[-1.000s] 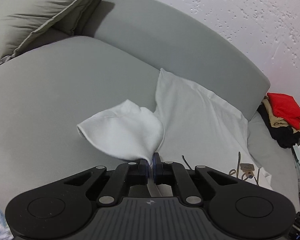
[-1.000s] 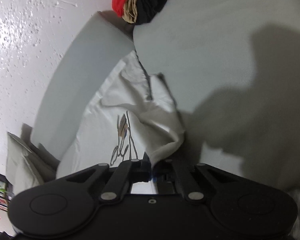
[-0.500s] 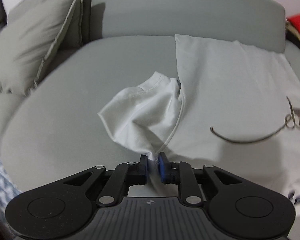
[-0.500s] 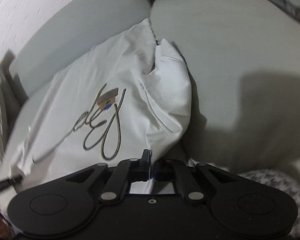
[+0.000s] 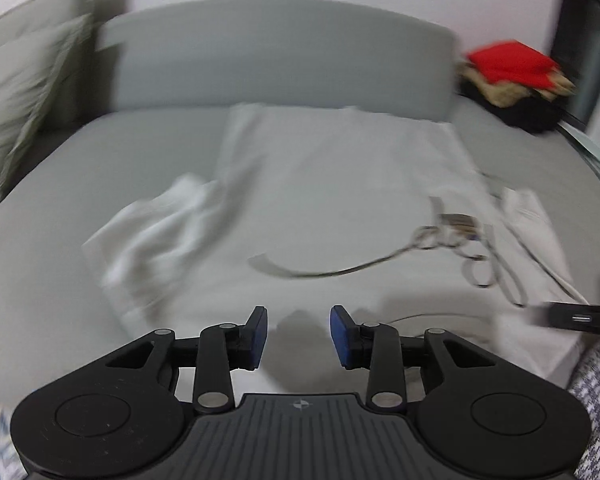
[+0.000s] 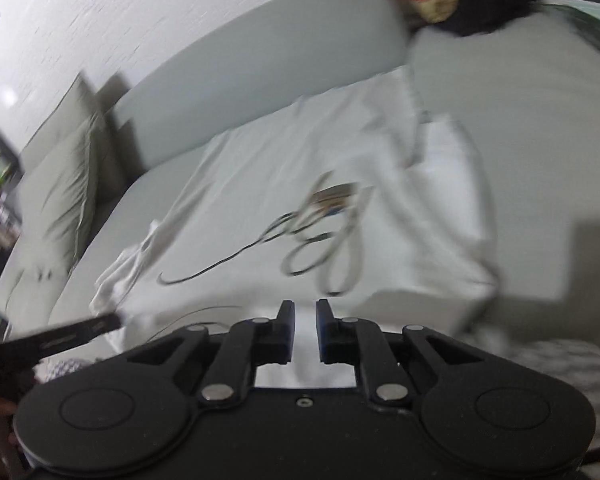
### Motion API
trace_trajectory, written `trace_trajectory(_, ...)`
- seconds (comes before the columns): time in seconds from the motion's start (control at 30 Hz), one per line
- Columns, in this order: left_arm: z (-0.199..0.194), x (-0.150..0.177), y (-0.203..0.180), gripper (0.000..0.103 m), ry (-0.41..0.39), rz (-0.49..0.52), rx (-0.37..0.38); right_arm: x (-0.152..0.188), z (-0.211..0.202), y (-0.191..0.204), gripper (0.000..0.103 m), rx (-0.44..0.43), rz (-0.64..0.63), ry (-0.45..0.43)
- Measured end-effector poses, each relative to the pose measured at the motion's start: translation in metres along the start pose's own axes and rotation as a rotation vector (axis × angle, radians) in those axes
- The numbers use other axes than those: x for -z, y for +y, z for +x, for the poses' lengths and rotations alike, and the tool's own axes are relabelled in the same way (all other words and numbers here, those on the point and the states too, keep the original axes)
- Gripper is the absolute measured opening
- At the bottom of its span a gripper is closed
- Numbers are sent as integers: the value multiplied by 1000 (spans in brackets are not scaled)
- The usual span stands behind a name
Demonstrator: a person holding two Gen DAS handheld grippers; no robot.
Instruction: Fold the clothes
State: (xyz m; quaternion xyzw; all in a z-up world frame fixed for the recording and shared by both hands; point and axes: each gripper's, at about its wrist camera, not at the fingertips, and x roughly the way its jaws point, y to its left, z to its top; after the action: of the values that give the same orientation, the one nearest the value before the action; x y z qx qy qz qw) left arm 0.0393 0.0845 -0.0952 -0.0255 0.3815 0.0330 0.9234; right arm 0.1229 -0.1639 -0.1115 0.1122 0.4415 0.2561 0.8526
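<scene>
Presently the white T-shirt (image 5: 340, 184) lies spread face-up on the grey sofa seat (image 5: 100, 168), its top edge against the backrest (image 5: 276, 52), laid flat presumably so that it can be folded. Its left sleeve (image 5: 156, 236) lies bunched outward at the left side; judged from this, the sleeve is not yet folded in. The left hand-held gripper (image 5: 298, 330) stands with jaws wide apart, holding nothing, just before the shirt's near hem and right of that sleeve. A looping script print (image 5: 452, 240) marks the chest. The right sleeve (image 6: 456, 200) lies folded over beside the body. The right hand-held gripper (image 6: 305, 320) has its jaws parted by a narrow gap, empty, over the near hem. A pile of clothes (image 5: 512, 76), red on top, sits at the far right, well apart. Both views are blurred.
</scene>
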Motion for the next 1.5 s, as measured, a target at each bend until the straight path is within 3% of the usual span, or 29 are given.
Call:
trace_trajectory(0.07,9,2,-19,34,-4,66,10,-4,18,10,13,7,-30,18)
trace_trajectory(0.17,23,15,-33,31,76,119,45,10,28,18,14,49,-52,70)
trace_trajectory(0.23,10,29,-38,31,56,173,37,34,12,24,14,50,-33,80)
trace_trajectory(0.33,-14,44,-36,32,86,223,81,51,-13,27,14,52,-61,106)
trace_trajectory(0.47,-32,44,-23,33,99,183,138,60,-35,13,14,7,6,176)
trace_trajectory(0.53,-35,30,-17,36,60,126,147,50,-46,12,17,-3,-1,124)
trace_trajectory(0.63,-26,4,-7,40,4,54,122,24,-56,6,38,21,-30,-16)
trace_trajectory(0.7,-12,-8,-3,40,-3,19,98,5,-54,-4,44,60,-30,-102)
trace_trajectory(0.8,14,-15,2,40,27,-33,75,-17,-32,-27,42,151,26,-140)
trace_trajectory(0.93,33,1,5,41,101,-83,88,-33,0,-38,40,220,-4,-115)
trace_trajectory(1.1,30,15,-1,44,58,-32,75,-44,34,-41,35,280,-48,-89)
trace_trajectory(1.17,30,16,0,45,53,-32,83,-47,44,-42,26,314,-49,-88)
trace_trajectory(1.3,32,17,4,47,49,-48,102,-46,58,-45,24,341,-28,-62)
trace_trajectory(1.5,32,18,4,47,45,-50,95,-43,52,-46,19,359,16,-100)
